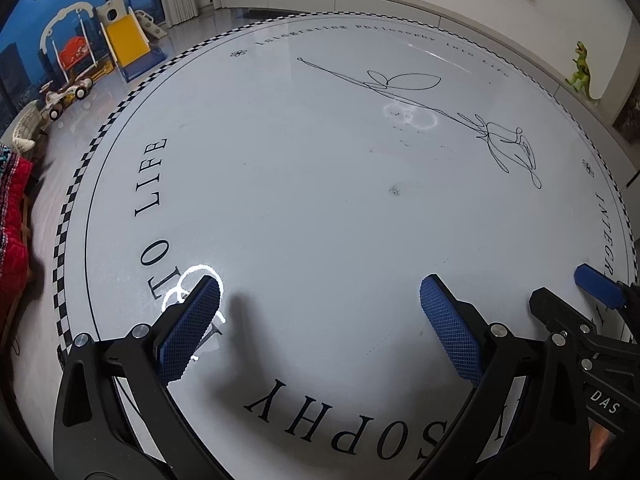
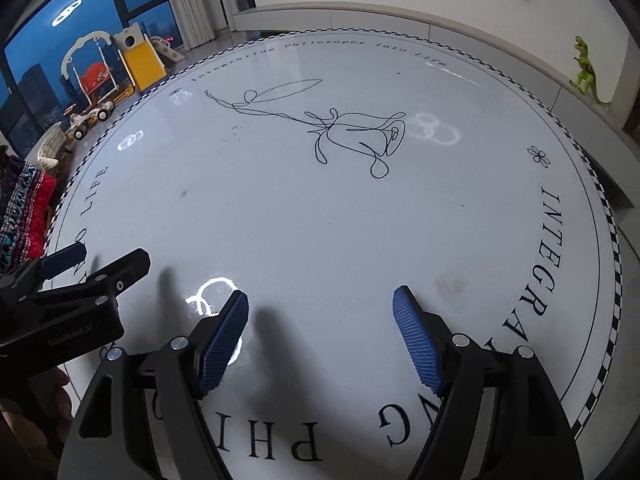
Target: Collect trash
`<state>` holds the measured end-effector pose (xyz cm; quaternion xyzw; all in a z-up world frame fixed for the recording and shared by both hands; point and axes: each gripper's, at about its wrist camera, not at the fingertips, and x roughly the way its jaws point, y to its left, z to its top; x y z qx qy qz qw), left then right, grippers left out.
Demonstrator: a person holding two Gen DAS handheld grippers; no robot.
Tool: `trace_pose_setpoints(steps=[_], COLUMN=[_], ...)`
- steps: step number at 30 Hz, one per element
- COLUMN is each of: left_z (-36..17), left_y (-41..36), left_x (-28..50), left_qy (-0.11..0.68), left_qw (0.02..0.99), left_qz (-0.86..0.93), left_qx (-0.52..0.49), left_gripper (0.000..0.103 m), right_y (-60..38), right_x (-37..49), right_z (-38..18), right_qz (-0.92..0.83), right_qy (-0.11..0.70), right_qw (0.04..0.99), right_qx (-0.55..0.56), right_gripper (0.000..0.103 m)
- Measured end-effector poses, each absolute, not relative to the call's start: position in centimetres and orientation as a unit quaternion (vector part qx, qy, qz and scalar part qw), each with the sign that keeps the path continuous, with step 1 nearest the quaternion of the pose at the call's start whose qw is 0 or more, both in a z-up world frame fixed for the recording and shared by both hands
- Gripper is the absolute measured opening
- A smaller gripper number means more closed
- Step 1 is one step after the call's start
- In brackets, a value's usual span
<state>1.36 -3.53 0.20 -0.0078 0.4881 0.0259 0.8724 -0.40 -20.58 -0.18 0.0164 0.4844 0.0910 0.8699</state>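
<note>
Both grippers empty over the round table, no trash in sight.

I have the left gripper and the right gripper side by side above the near rim of the round table, each with jaws apart and nothing between the ribbed blue pads. The tabletop is glossy white, hard and printed with black lettering and a line-drawn flower. I see no trash on it, so I can't judge weight, softness or a grasp point yet.

"PHILOSOPHY", "TO LIFE" on table
</note>
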Motion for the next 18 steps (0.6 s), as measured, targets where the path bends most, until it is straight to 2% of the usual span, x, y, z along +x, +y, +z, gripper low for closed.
trace_pose_setpoints(steps=[18], left_z=[-0.3], left_y=[-4.9], left_x=[2.2], left_qy=[0.470], left_qw=[0.882], left_qz=[0.029], left_qx=[-0.005], left_gripper=[0.097], right_y=[-20.7], right_x=[1.9], right_z=[-1.0], right_qz=[0.080], right_qy=[0.446], right_qw=[0.891], right_qx=[-0.018], right_gripper=[0.088])
